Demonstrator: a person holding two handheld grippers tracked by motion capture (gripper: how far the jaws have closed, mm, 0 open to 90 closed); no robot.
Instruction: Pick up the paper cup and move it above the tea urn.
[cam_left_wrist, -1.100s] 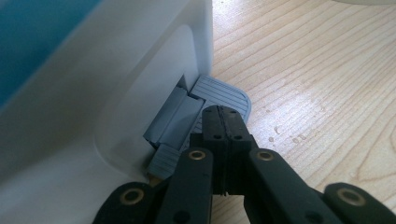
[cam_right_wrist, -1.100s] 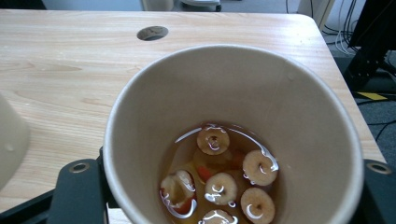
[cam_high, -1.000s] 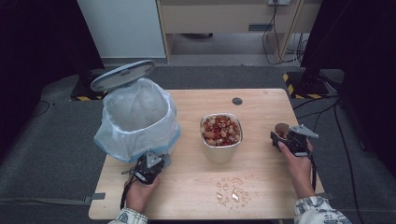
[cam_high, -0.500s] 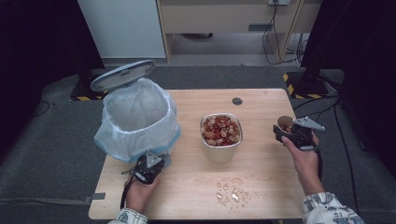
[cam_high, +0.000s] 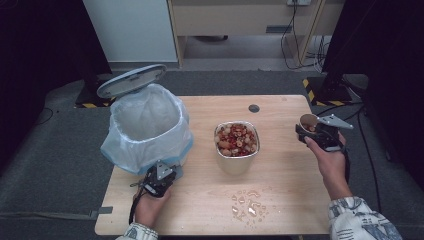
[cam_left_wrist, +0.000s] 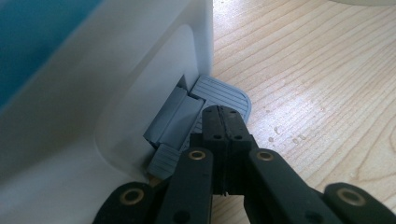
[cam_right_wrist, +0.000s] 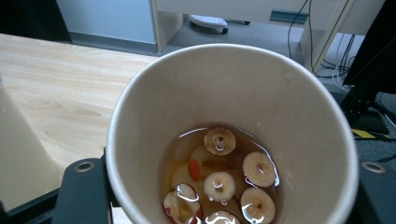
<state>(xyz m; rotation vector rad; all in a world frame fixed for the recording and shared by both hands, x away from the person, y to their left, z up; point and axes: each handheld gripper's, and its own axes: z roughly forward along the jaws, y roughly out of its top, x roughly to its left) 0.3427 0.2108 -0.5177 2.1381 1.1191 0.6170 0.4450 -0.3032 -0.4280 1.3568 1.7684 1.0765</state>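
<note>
A paper cup (cam_right_wrist: 233, 93) with amber liquid and several fruit slices sits between the jaws of my right gripper (cam_right_wrist: 229, 191). Those jaws have just been closing on the cup. In the high view, the right gripper (cam_high: 311, 131) holds the cup (cam_high: 307, 120) upright above the table's right edge. A metal container (cam_high: 235, 162) heaped with red and pale fruit pieces stands mid-table. My left gripper (cam_left_wrist: 223, 116) is shut, and its tips rest on the grey pedal (cam_left_wrist: 224, 93) of the white bin (cam_left_wrist: 93, 107). The bin (cam_high: 145, 125) is lined with a white bag, and its lid (cam_high: 131, 80) stands open.
The wooden table (cam_high: 290, 195) has a patch of spilled drops (cam_high: 247, 205) near its front edge. A small black disc (cam_high: 254, 108) lies at the back. Cables and dark stands are on the floor to the right.
My right gripper has risen with the cup held in it. The left gripper has stayed on the pedal, and the lid is still open.
</note>
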